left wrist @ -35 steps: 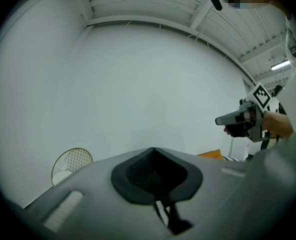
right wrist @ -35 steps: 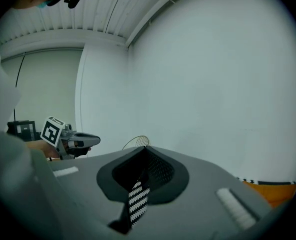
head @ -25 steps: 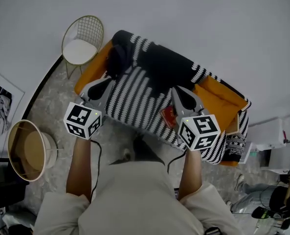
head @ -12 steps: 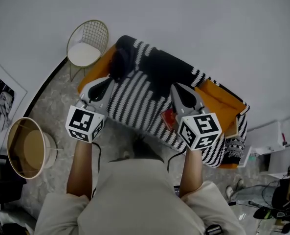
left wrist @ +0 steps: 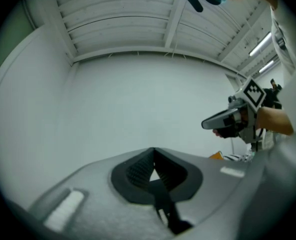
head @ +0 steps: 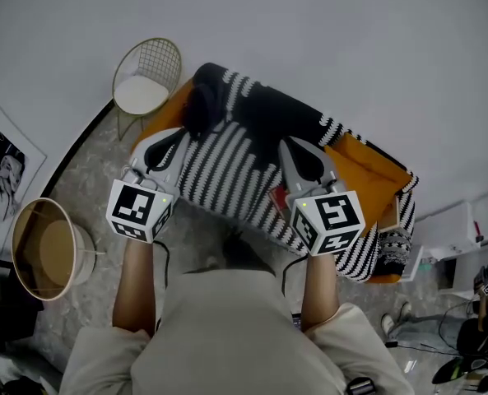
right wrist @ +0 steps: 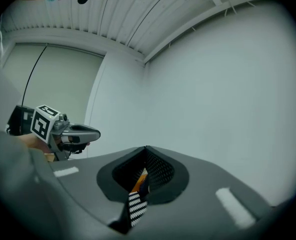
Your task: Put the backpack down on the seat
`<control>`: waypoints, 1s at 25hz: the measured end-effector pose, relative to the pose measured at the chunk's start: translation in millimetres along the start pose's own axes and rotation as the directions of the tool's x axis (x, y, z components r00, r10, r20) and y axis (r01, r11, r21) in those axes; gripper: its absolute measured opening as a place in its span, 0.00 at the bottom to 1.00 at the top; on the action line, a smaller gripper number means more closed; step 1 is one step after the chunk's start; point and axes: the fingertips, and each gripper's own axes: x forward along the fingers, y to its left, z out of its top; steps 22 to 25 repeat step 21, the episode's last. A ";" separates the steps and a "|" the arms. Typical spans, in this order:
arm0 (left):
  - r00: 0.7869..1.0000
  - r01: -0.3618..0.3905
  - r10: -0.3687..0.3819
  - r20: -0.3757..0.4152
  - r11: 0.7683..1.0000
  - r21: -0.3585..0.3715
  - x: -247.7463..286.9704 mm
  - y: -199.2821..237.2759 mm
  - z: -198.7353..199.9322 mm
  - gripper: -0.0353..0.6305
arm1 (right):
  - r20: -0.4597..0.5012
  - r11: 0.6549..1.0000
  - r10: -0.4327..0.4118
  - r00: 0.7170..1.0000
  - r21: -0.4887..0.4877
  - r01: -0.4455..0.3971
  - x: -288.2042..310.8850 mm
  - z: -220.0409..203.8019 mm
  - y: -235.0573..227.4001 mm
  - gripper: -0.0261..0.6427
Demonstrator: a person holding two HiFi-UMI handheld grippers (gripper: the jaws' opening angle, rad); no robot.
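Note:
The black backpack (head: 201, 104) rests on the left end of the orange sofa (head: 367, 167), against a black-and-white striped blanket (head: 227, 167). My left gripper (head: 178, 135) hovers level over the sofa's front left, just short of the backpack, with its jaws shut and nothing in them. My right gripper (head: 286, 144) hangs over the middle of the blanket, its jaws closed to a point and empty. In the left gripper view the left gripper's (left wrist: 152, 151) tips meet and the right gripper (left wrist: 203, 125) shows beside it. The right gripper view shows its own tips (right wrist: 146, 149) together, with blanket and orange cushion below.
A gold wire chair (head: 145, 72) with a white cushion stands left of the sofa. A round tan lampshade (head: 42, 249) sits at the lower left. A red item (head: 278, 196) and a book (head: 392, 212) lie on the sofa. White furniture (head: 453, 245) stands at the right.
Both grippers have lifted a little above the sofa and stayed shut. The right gripper has drifted slightly left; the backpack has not moved.

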 end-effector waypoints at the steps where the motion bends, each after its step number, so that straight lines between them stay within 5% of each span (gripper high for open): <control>1: 1.000 0.003 -0.003 -0.003 1.000 0.002 -1.5 -0.7 0.9 0.06 | -0.001 1.000 0.002 1.000 -0.003 -0.002 0.1 0.2 1.3 0.05; 25: 0.996 0.074 -0.075 -0.056 0.997 -0.035 -10.6 -21.5 1.1 0.06 | -0.013 0.999 -0.007 1.000 -0.038 0.007 -14.6 -2.4 7.0 0.05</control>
